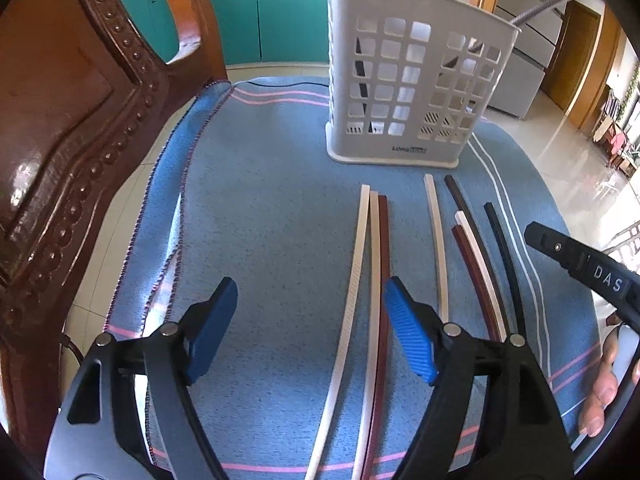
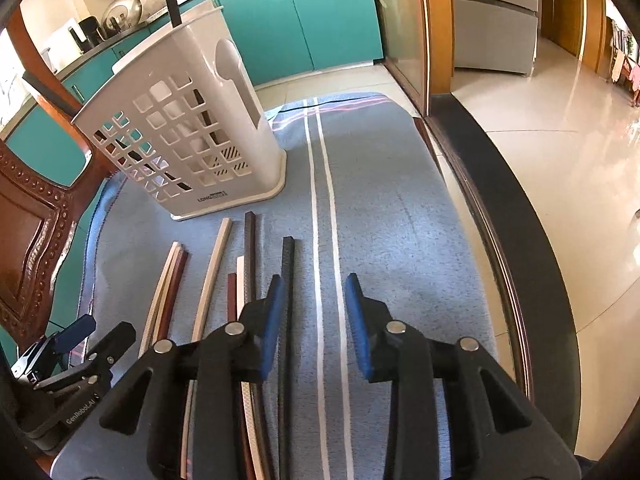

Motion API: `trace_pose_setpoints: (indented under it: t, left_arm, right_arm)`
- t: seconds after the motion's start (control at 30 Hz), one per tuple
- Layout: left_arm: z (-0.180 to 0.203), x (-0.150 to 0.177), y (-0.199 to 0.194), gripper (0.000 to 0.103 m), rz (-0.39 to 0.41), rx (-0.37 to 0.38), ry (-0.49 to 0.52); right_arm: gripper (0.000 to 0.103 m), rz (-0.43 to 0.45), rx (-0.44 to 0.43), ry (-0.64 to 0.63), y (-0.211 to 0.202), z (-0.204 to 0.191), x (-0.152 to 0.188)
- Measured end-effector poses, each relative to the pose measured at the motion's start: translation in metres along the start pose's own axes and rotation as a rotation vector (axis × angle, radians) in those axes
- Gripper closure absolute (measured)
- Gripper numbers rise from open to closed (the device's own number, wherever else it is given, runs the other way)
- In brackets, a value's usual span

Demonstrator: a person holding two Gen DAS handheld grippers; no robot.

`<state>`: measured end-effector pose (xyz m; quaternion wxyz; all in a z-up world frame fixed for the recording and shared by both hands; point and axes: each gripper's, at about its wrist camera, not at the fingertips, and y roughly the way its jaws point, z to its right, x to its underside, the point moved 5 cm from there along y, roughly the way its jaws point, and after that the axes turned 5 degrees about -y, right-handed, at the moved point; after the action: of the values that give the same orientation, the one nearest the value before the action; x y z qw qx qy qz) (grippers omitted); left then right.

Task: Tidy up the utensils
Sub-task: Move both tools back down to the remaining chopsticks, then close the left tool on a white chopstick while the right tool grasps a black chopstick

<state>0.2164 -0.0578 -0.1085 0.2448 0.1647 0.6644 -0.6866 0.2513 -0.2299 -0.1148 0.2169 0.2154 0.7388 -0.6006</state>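
Both grippers, left (image 1: 310,330) and right (image 2: 316,326), gape empty over chopsticks (image 1: 376,280) near holder (image 1: 404,92).

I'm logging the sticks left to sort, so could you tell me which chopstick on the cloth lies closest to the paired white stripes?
The black chopstick: it is the only black one on the cloth, outermost in the row, beside the white stripes.

Home kitchen: teal cabinets (image 2: 328,12), fridge (image 2: 496,16), pans on counter (image 2: 120,10).
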Motion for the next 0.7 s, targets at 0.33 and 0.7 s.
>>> trace_pose_setpoints:
  t: [0.33, 0.7]
  left_arm:
    - [0.007, 0.005, 0.004, 0.025, -0.021, -0.005, 0.028]
    - [0.029, 0.011, 0.005, 0.025, -0.051, 0.123, 0.062]
  right_arm:
    - [0.066, -0.02, 0.007, -0.012, 0.003, -0.001, 0.003]
    - [0.064, -0.027, 0.004, -0.01, 0.003, 0.0, 0.003]
